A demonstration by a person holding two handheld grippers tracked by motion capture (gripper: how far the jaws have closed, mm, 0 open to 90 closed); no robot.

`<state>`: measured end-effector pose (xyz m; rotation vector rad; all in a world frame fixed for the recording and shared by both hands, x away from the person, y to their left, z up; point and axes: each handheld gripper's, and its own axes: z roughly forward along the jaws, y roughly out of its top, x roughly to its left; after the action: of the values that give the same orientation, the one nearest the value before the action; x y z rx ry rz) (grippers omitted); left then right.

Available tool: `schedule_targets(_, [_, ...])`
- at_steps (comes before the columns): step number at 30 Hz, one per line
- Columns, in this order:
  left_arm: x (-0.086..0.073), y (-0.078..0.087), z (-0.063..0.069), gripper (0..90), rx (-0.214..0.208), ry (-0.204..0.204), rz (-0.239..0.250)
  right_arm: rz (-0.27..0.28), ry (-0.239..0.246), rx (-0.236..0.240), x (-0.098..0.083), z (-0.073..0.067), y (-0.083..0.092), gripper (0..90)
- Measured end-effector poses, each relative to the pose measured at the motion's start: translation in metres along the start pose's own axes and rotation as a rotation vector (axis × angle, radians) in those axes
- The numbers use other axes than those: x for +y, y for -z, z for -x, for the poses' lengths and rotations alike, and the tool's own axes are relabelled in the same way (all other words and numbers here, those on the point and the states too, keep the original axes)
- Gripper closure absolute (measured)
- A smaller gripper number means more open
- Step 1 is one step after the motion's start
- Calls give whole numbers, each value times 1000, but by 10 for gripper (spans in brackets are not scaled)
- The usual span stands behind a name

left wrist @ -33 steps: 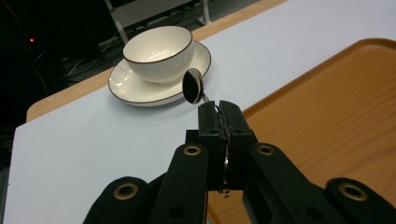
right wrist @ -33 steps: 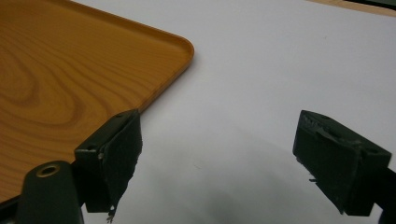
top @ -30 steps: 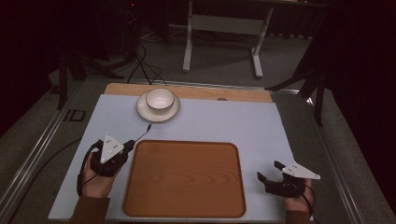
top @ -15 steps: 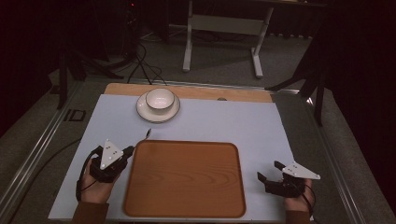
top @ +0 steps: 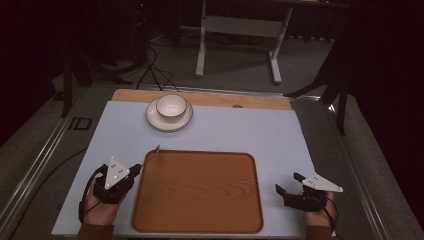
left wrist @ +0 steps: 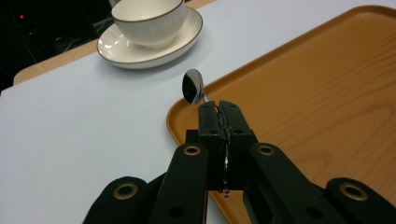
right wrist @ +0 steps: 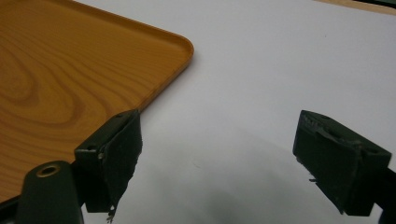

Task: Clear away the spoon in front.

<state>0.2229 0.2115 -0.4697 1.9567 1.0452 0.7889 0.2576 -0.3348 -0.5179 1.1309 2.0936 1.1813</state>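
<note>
My left gripper is shut on the handle of a small metal spoon, whose bowl sticks out past the jaw tips over the wooden tray's corner. In the high view the left gripper sits at the tray's left edge, and the spoon points to the far corner. A white cup stands on a white saucer at the far left of the table. My right gripper rests to the right of the tray, open, with nothing between its jaws.
A pale blue mat covers the table, with a wooden strip along the far edge. Bare mat lies between the saucer and the tray. Beyond the table are a white stand and cables on the floor.
My left gripper has drawn back a little toward the near edge, carrying the spoon with it. The right gripper has stayed put.
</note>
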Motion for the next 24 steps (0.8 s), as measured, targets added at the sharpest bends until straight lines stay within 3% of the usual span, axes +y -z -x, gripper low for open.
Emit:
schedule_targets(9, [-7, 5, 1, 886, 7, -5, -20, -1, 0, -1, 0, 0, 0, 154])
schedule_targets(12, [-9, 2, 3, 883, 12, -28, -42, -2, 1, 0, 0, 0, 0, 154])
schedule_targets(24, [-14, -2, 17, 829, -23, -66, -60, 0, -2, -3, 0, 0, 1, 154])
